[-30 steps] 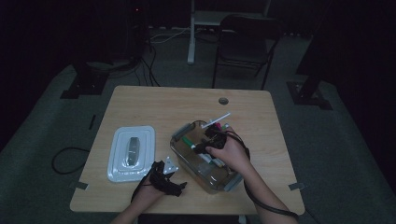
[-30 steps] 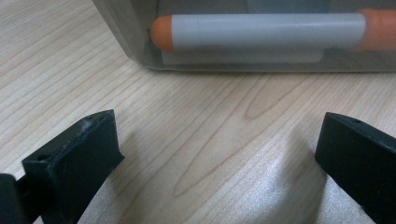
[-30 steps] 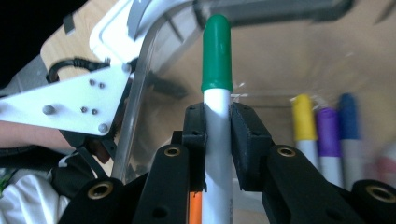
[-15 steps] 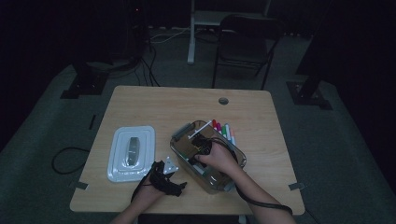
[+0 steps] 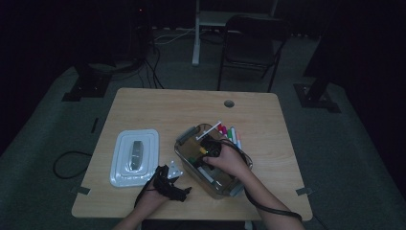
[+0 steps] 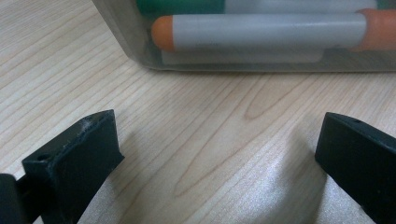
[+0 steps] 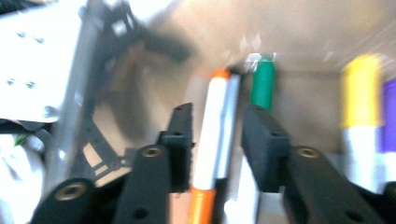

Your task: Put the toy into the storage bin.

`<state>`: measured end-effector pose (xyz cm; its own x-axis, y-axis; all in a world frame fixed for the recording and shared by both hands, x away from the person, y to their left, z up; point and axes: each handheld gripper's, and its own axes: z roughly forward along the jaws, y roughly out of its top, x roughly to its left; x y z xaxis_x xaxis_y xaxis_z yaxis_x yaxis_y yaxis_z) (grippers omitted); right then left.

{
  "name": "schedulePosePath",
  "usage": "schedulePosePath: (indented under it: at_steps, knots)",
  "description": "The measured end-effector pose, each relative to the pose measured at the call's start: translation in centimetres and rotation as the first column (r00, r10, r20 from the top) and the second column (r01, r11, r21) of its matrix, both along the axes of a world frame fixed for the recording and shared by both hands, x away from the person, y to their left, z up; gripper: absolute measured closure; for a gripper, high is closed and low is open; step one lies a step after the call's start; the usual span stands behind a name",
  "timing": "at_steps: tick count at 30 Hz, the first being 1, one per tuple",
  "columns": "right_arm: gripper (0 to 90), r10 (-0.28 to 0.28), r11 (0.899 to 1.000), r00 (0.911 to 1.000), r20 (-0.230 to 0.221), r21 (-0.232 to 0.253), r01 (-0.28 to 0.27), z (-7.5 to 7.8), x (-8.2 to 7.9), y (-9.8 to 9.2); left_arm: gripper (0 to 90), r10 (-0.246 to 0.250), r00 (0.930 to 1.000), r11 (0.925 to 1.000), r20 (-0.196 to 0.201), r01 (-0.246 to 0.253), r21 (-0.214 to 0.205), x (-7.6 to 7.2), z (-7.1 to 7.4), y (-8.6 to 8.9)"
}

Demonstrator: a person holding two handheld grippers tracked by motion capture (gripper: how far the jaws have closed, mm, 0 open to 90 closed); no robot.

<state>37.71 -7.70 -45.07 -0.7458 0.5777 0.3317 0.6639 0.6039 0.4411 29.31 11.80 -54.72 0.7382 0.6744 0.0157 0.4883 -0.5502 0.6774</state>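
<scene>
right tool (image 7: 216, 135) just opening astride orange marker (image 7: 212, 140) in bin (image 5: 184, 139); left tool (image 6: 219, 154) gapes, empty.

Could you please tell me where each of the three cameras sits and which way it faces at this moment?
High view: above the person's side, looking forward and down on the table; both forearms, left gripper, right gripper.
Left gripper view: low over the table, facing the clear container; its open jaws.
Right gripper view: inside the container, looking along its jaws, just opening, astride the orange marker.
Shared: both gripper views show the orange marker.
</scene>
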Motion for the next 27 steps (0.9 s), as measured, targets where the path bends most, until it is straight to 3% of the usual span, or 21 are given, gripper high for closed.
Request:
schedulePosePath:
  at_steps: [3, 6, 7, 8, 9, 10, 11, 13, 14, 15, 18, 19, 20, 21, 22, 24, 27]
  knots:
    - [57.0, -0.044, 0.997, 0.9964, 0.073, 0.060, 0.039, 2.0, 0.1, -1.9, 0.5, -0.001, 1.0000, 1.0000, 0.000, 0.001, 0.000, 0.0, 0.0, 0.0]
    - [55.0, -0.110, 0.990, 0.9834, 0.144, 0.106, 0.096, 3.7, 0.4, -4.3, 0.5, -0.001, 1.0000, 1.0000, 0.000, 0.001, 0.000, 0.0, 0.0, 0.0]
    - [55.0, -0.110, 0.990, 0.9834, 0.144, 0.106, 0.096, 3.7, 0.4, -4.3, 0.5, -0.001, 1.0000, 1.0000, 0.000, 0.001, 0.000, 0.0, 0.0, 0.0]
    - [50.5, -0.175, 0.979, 0.9637, 0.202, 0.138, 0.149, 4.6, 0.7, -6.3, 0.5, -0.001, 1.0000, 1.0000, 0.000, 0.001, 0.000, 0.0, 0.0, 0.0]
    - [48.3, -0.199, 0.975, 0.9515, 0.234, 0.141, 0.170, 4.8, 0.9, -7.2, 0.5, -0.001, 1.0000, 1.0000, 0.000, 0.001, 0.000, 0.0, 0.0, 0.0]
    - [48.3, -0.199, 0.975, 0.9515, 0.234, 0.141, 0.170, 4.8, 0.9, -7.2, 0.5, -0.001, 1.0000, 1.0000, 0.000, 0.001, 0.000, 0.0, 0.0, 0.0]
    - [47.5, -0.219, 0.972, 0.9431, 0.250, 0.142, 0.189, 5.0, 1.1, -7.8, 0.5, 0.000, 1.0000, 1.0000, 0.001, 0.000, 0.000, 0.0, 0.0, 0.0]
    - [46.8, -0.283, 0.954, 0.9244, 0.255, 0.172, 0.245, 5.3, 1.6, -9.7, 0.5, 0.000, 1.0000, 1.0000, 0.001, 0.000, -0.001, 0.0, 0.0, 0.0]
    - [46.7, -0.356, 0.930, 0.9014, 0.247, 0.190, 0.315, 5.1, 2.1, -11.4, 0.5, 0.000, 1.0000, 1.0000, 0.001, 0.000, -0.001, 0.0, 0.0, 0.0]
    - [46.7, -0.356, 0.930, 0.9014, 0.247, 0.190, 0.315, 5.1, 2.1, -11.4, 0.5, 0.000, 1.0000, 1.0000, 0.001, 0.000, 0.000, 0.0, 0.0, 0.0]
    - [46.3, -0.427, 0.903, 0.8672, 0.256, 0.160, 0.398, 4.1, 3.1, -13.6, 0.5, 0.000, 1.0000, 1.0000, 0.001, 0.000, 0.000, 0.0, 0.0, 0.0]
    - [52.2, -0.468, 0.884, 0.8478, 0.250, 0.122, 0.451, 2.8, 3.8, -14.7, 0.5, -0.001, 1.0000, 1.0000, 0.001, 0.001, 0.000, 0.0, 0.0, 0.0]
    - [52.2, -0.468, 0.884, 0.8478, 0.250, 0.122, 0.451, 2.8, 3.8, -14.7, 0.5, -0.001, 1.0000, 1.0000, 0.001, 0.001, 0.000, 0.0, 0.0, 0.0]
    - [55.6, -0.495, 0.868, 0.8393, 0.225, 0.085, 0.489, 1.1, 4.4, -15.4, 0.5, -0.001, 1.0000, 1.0000, 0.001, 0.001, 0.001, 0.0, 0.0, 0.0]
    - [56.1, -0.505, 0.862, 0.8368, 0.212, 0.069, 0.502, 0.2, 4.7, -15.6, 0.5, -0.001, 1.0000, 1.0000, 0.001, 0.001, 0.000, 0.0, 0.0, 0.0]
    - [56.4, -0.511, 0.858, 0.8355, 0.201, 0.057, 0.511, -0.5, 4.9, -15.7, 0.5, -0.001, 1.0000, 1.0000, 0.001, 0.001, 0.000, 0.0, 0.0, 0.0]
    - [58.1, -0.531, 0.844, 0.8306, 0.166, 0.015, 0.537, -3.6, 5.8, -15.6, 0.5, -0.001, 1.0000, 1.0000, 0.001, 0.001, 0.001, 0.0, 0.0, 0.0]
